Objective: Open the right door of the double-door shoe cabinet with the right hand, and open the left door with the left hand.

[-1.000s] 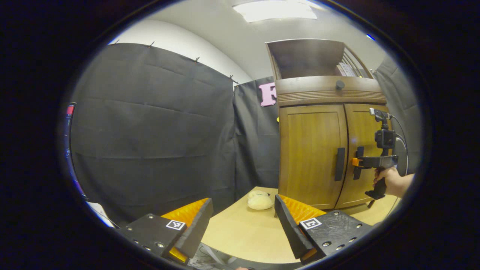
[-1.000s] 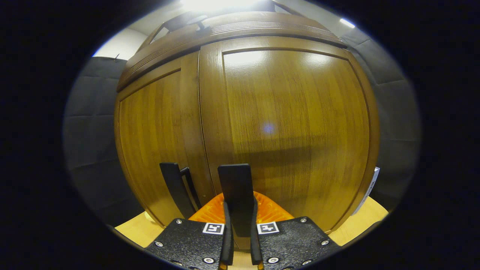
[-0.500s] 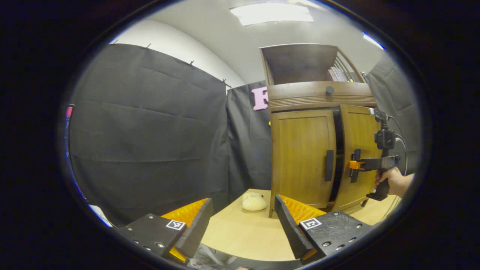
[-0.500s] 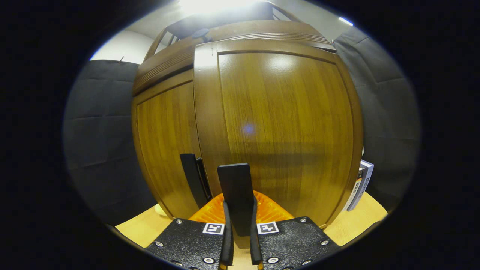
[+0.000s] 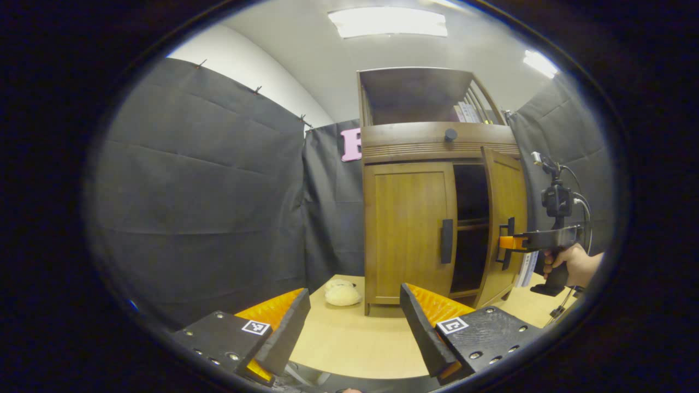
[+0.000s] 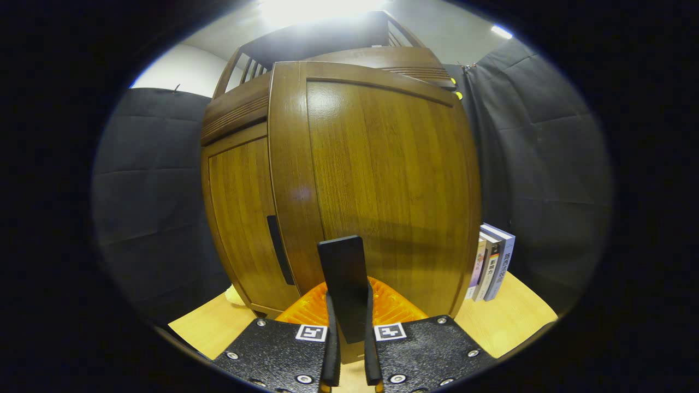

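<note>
On the left, my left gripper (image 5: 355,327) hangs with its fingers spread wide apart and nothing between them, low over the table (image 5: 349,349) and well apart from the shoe cabinet (image 5: 431,218). A small pale plush toy (image 5: 342,295) lies on the table near the cabinet's left foot. The left door (image 5: 407,234) is closed, as it was one second ago, and its dark handle (image 5: 446,241) is untouched.

Going to the right, the change is clear. One second ago the right door (image 5: 505,229) was flush with the cabinet; half a second ago there was a narrow dark gap; now it stands swung out, and I can see the dark inside with a shelf. My right gripper (image 6: 348,305) is clenched on the right door's handle (image 6: 343,284), both fingers pressing on it. Some books (image 6: 491,262) standing beside the cabinet have come into sight behind the door's edge.

I judge the first half of the task is almost done. Next, my left gripper must travel to the left handle.
</note>
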Action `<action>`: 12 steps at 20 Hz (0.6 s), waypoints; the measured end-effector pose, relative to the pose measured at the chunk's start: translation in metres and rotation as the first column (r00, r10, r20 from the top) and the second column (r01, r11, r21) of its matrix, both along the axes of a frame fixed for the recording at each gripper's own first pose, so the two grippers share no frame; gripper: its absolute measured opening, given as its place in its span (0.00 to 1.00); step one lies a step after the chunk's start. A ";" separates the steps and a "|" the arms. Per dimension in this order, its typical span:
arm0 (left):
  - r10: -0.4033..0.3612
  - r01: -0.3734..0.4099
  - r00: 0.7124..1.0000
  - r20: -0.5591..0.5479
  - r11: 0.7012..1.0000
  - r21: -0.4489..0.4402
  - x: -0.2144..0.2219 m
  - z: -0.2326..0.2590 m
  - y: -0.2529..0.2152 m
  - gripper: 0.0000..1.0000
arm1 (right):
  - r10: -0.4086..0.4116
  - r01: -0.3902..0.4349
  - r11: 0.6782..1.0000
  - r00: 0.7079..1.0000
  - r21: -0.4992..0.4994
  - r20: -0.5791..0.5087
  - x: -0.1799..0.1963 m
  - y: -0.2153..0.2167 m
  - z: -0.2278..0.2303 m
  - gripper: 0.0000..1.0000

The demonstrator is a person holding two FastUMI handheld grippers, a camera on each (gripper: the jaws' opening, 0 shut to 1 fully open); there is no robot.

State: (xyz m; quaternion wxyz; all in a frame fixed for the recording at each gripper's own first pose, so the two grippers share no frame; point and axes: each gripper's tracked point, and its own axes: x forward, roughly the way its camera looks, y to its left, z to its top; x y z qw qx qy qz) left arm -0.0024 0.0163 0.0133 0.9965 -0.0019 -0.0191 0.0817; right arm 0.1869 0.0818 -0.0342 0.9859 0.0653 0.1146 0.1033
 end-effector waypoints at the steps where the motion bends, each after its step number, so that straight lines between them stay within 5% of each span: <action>1: -0.019 0.019 1.000 0.005 1.000 -0.003 0.003 -0.001 -0.003 0.94 | -0.003 0.003 1.000 1.000 -0.003 0.000 -0.005 -0.006 0.001 0.16; 11: -0.165 0.165 0.986 0.012 0.986 -0.004 0.012 -0.015 -0.039 0.94 | -0.090 0.090 0.996 0.996 -0.026 0.000 -0.049 -0.064 0.005 0.17; 12: -0.178 0.178 0.984 0.013 0.984 -0.004 0.014 -0.015 -0.044 1.00 | -0.104 0.104 0.994 0.995 -0.034 0.002 -0.053 -0.072 0.004 0.16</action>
